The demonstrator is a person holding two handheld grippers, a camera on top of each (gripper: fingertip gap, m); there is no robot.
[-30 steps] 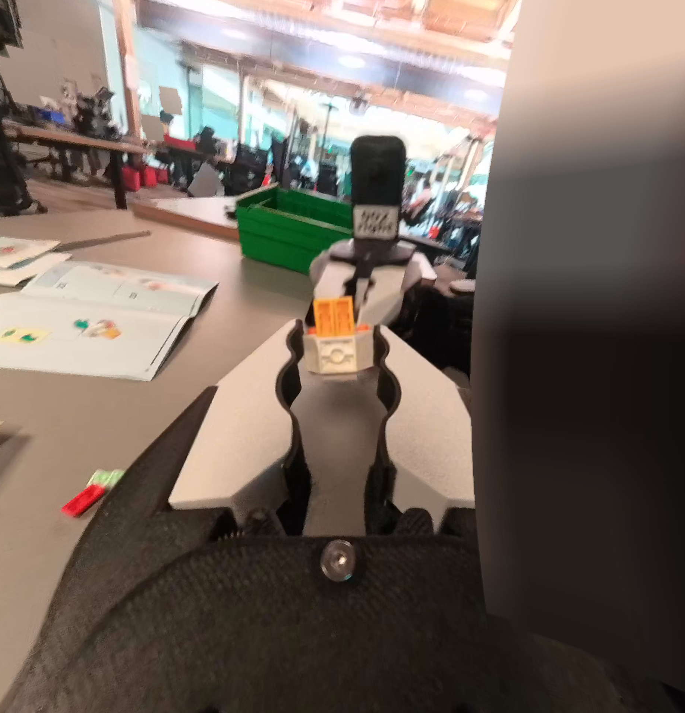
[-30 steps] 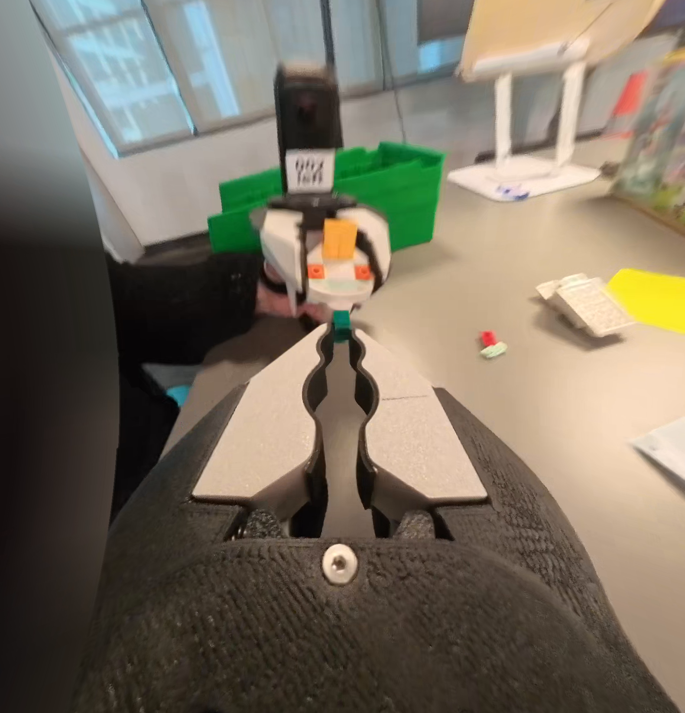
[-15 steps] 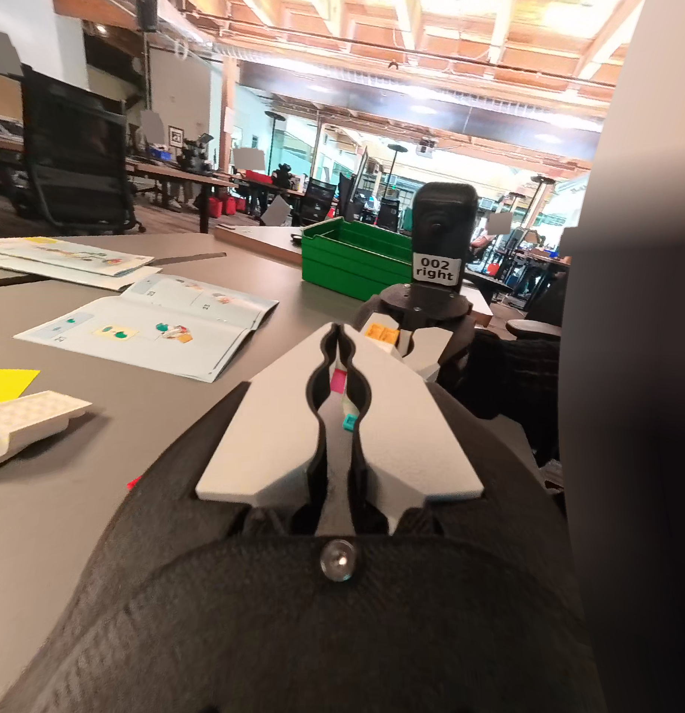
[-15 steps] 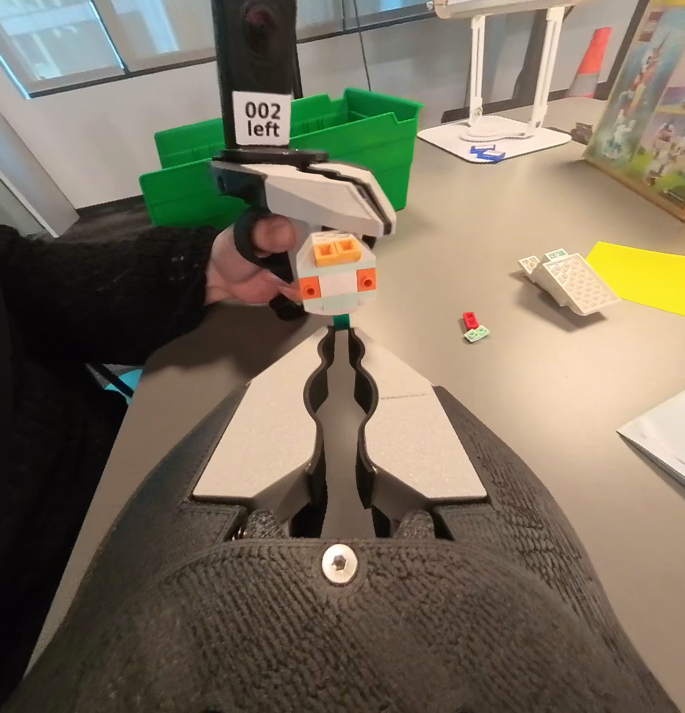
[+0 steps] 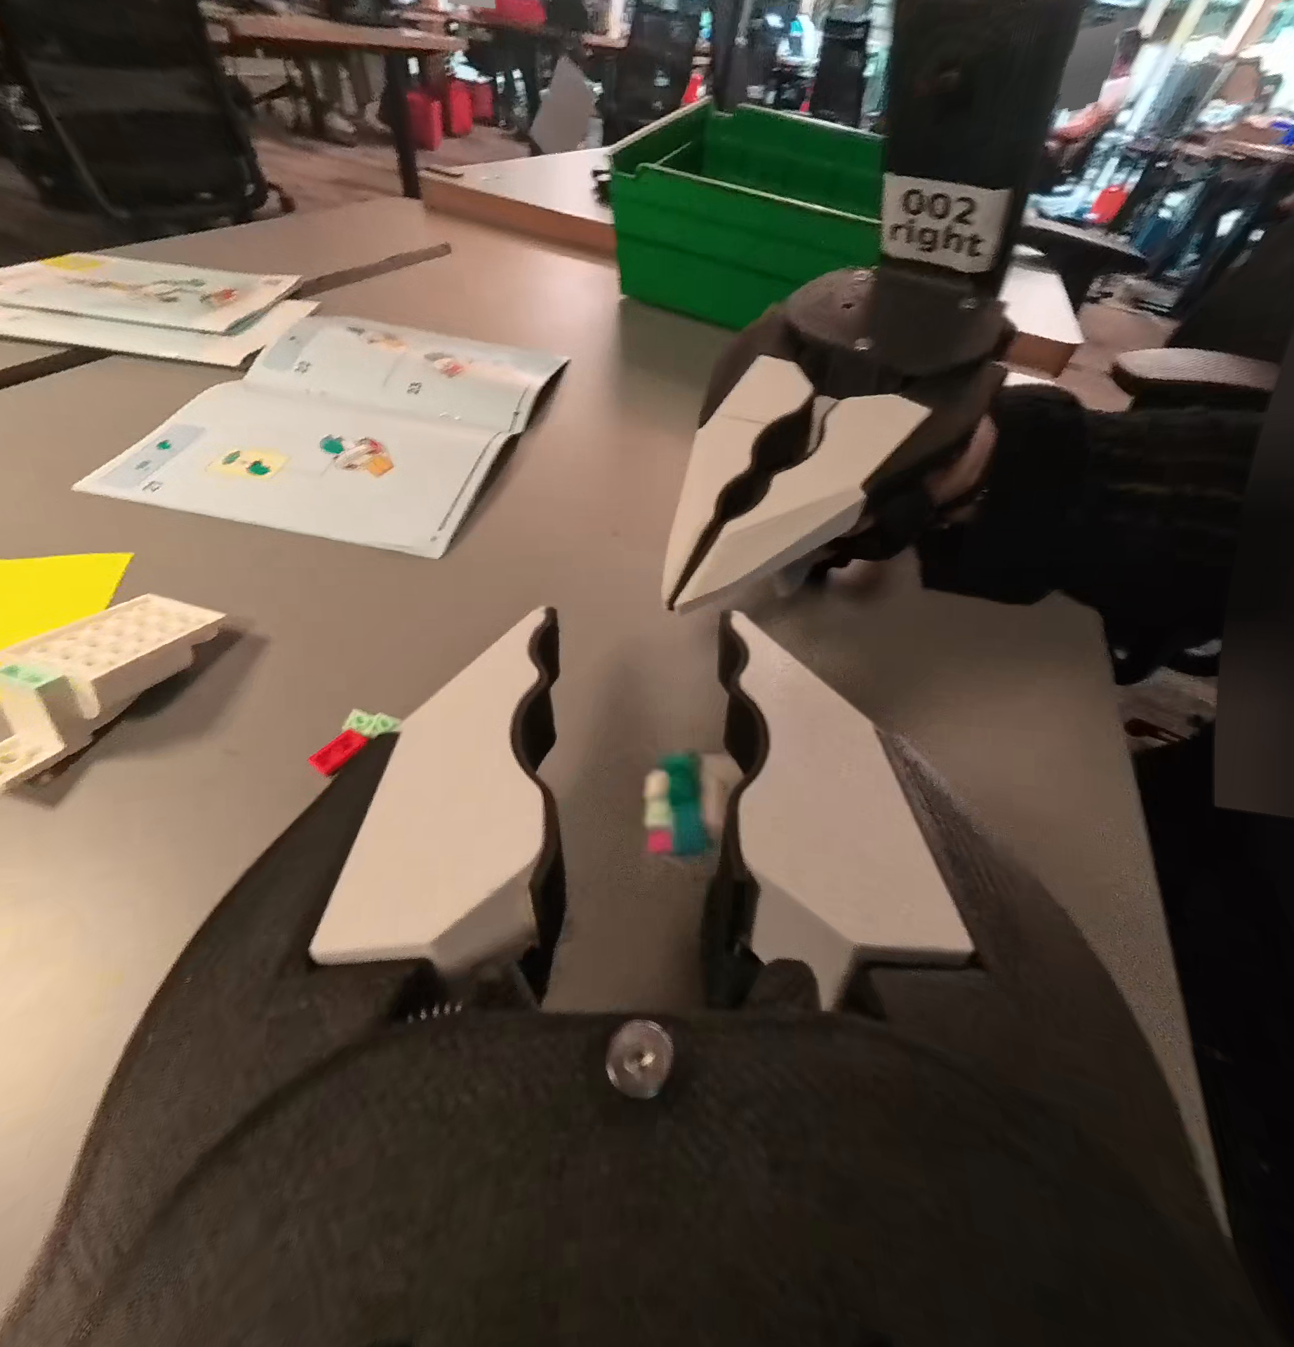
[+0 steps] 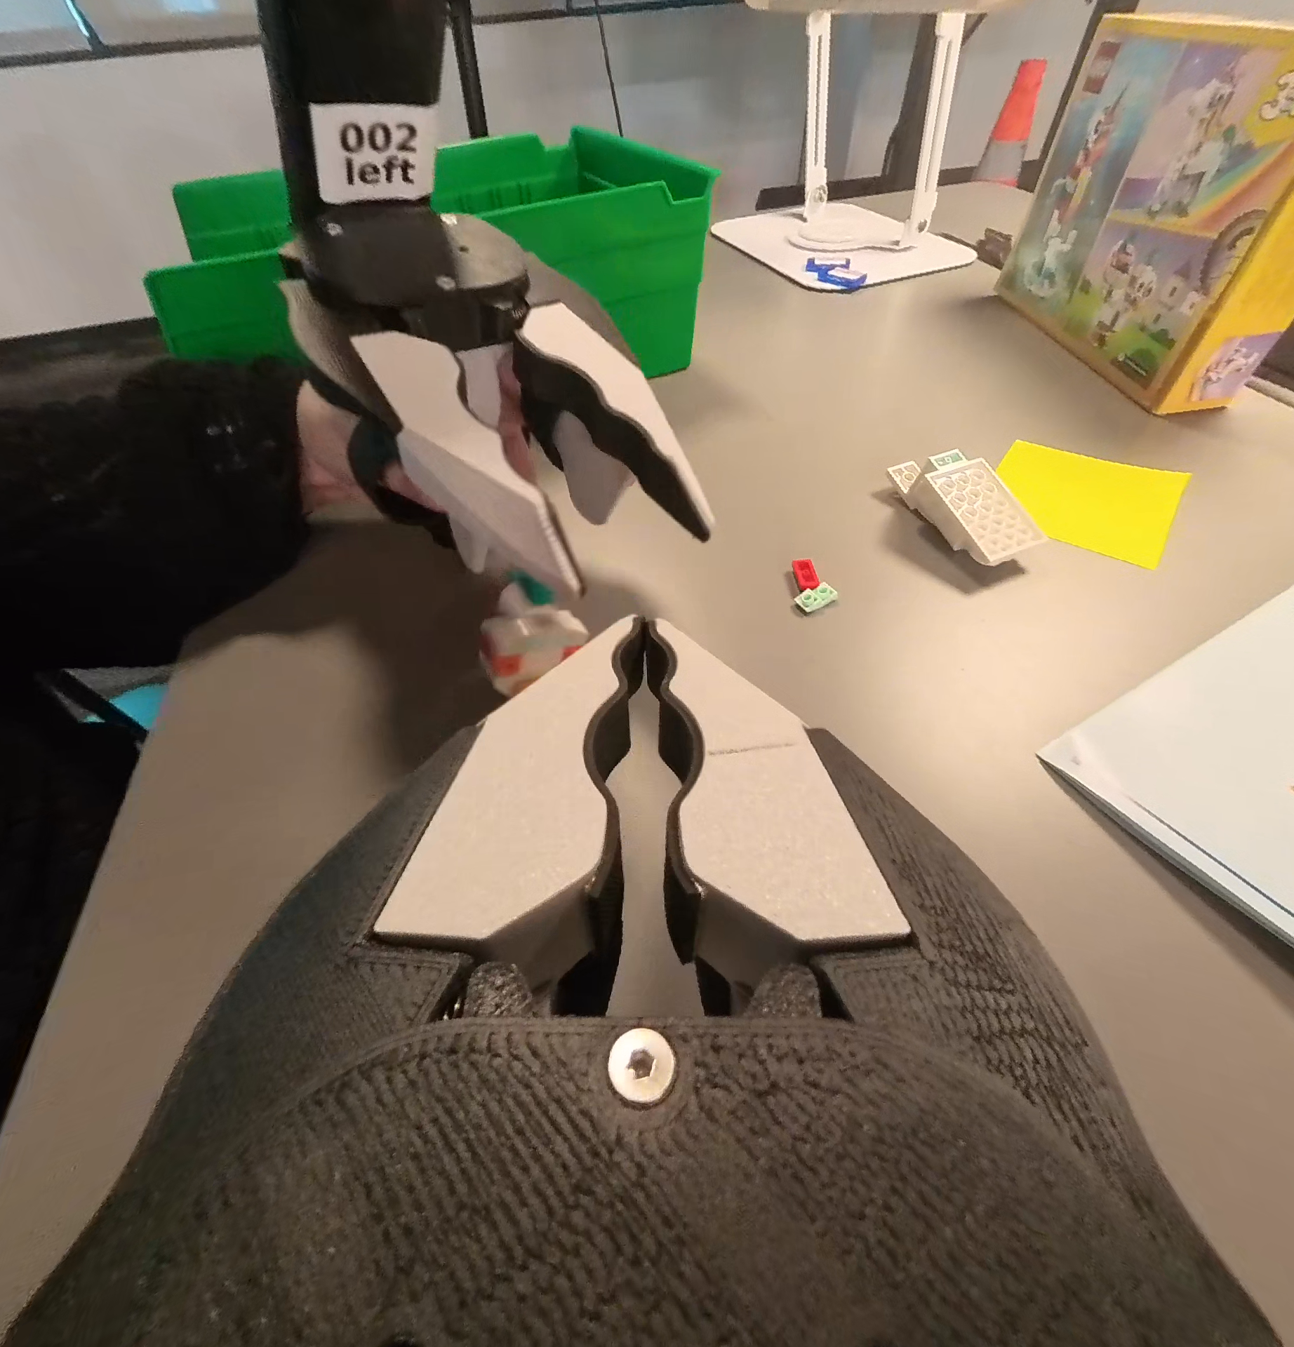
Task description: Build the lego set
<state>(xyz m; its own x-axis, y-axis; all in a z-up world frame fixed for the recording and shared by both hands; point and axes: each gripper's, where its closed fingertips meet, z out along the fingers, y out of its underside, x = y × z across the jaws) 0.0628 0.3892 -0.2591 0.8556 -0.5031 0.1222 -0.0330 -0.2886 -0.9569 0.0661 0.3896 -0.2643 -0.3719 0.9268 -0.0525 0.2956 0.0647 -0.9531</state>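
My left gripper (image 5: 637,619) is open and empty; it also shows in the right wrist view (image 6: 640,561). A small white, teal and orange lego assembly (image 5: 679,802) lies on the grey table below and between its fingers, blurred; it shows in the right wrist view (image 6: 531,641) too. My right gripper (image 6: 642,625) is shut and empty, its tips just right of that assembly; it shows in the left wrist view (image 5: 673,605) pointing down. A red brick with a pale green plate (image 6: 812,587) lies apart. A white studded lego piece (image 6: 972,510) lies farther right.
A green bin (image 6: 615,219) stands at the back. An open instruction booklet (image 5: 323,437), a yellow sheet (image 6: 1096,503), the lego box (image 6: 1169,219) and a white stand (image 6: 848,240) sit around the table. The table's near edge runs by the person's dark sleeves. Both grippers' tips are close together, under 4 cm apart. Both grippers' tips are roughly 15 cm from the white studded lego piece (image 6: 972,510).
My left gripper has opened and let go of the lego assembly, which now lies on the table. My right gripper has shut fully and no longer holds the teal piece. Both have tilted downward.
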